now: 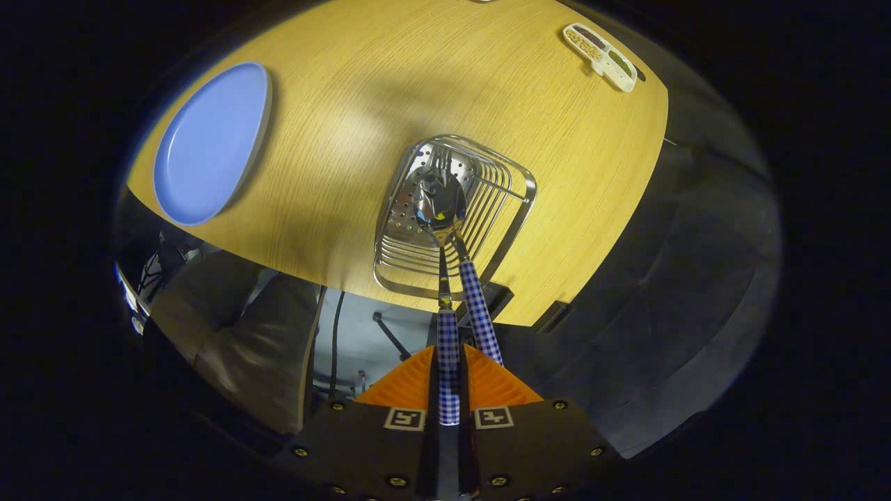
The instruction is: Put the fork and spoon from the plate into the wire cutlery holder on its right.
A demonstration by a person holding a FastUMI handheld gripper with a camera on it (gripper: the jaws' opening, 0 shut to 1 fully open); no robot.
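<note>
The claw (449, 379) is clamping its fingers on a checked handle, the spoon (441, 209) reaching ahead with its bowl over the wire cutlery holder (445, 216). A second checked handle, seemingly the fork (477, 306), is leaning out of the holder just beside it, tines inside. The holder is standing near the tabletop's (418, 76) near edge. The blue plate (209, 142), toward the left edge, is lying bare. By my judgement the fork is delivered, and only lowering and releasing the spoon is remaining.

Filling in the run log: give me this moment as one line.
tongs: shut on spoon | spoon bowl: over wire cutlery holder | fork: already in holder | plate: bare
</note>
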